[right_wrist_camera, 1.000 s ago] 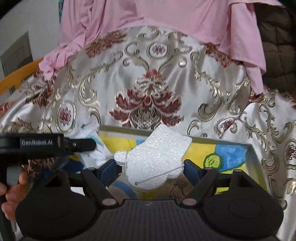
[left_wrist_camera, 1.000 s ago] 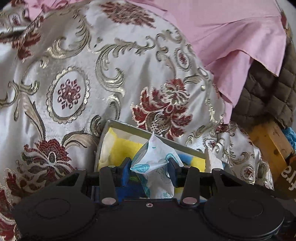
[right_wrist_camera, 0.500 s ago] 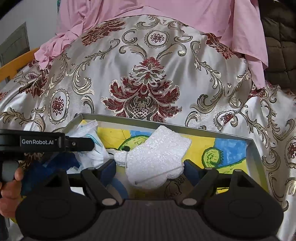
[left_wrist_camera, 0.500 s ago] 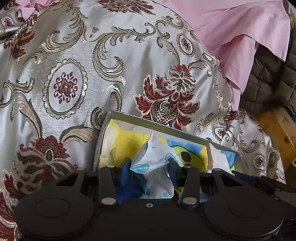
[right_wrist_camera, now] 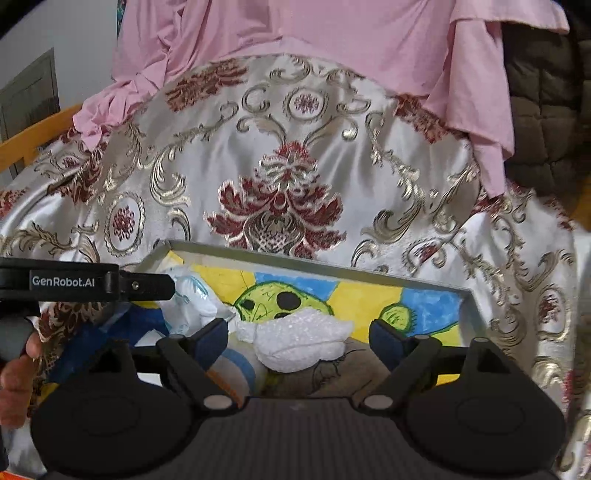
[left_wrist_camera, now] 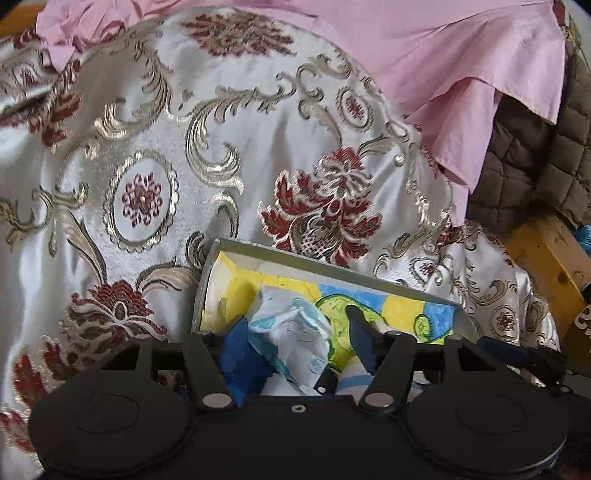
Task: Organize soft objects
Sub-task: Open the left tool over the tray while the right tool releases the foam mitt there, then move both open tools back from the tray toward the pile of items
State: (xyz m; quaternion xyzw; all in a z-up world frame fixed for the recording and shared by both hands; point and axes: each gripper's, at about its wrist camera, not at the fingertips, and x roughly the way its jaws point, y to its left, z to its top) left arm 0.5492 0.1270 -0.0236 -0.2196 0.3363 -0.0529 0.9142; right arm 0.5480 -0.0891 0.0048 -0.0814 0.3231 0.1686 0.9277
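A shallow grey box [left_wrist_camera: 325,264] [right_wrist_camera: 332,264] with a yellow, blue and green drawing on its floor lies on the brocade cloth. My left gripper [left_wrist_camera: 297,334] is open over the box's left end, and a crumpled white and blue soft pack [left_wrist_camera: 295,332] lies loose between its fingers. The pack also shows in the right wrist view [right_wrist_camera: 192,302]. My right gripper [right_wrist_camera: 299,334] is open over the box, and a white fluffy sock-shaped piece [right_wrist_camera: 299,339] lies on the box floor between its fingers. The left gripper's body [right_wrist_camera: 74,282] shows at the left of the right wrist view.
A silver brocade cloth with red flowers [left_wrist_camera: 166,155] [right_wrist_camera: 280,177] covers the surface. A pink garment [left_wrist_camera: 443,59] [right_wrist_camera: 332,33] lies behind it. A brown quilted fabric [left_wrist_camera: 535,158] and a yellow wooden frame [left_wrist_camera: 546,258] are at the right.
Both grippers have opened and moved down into the box. The soft pack and the white fluffy piece, held before, now lie loose in the box.
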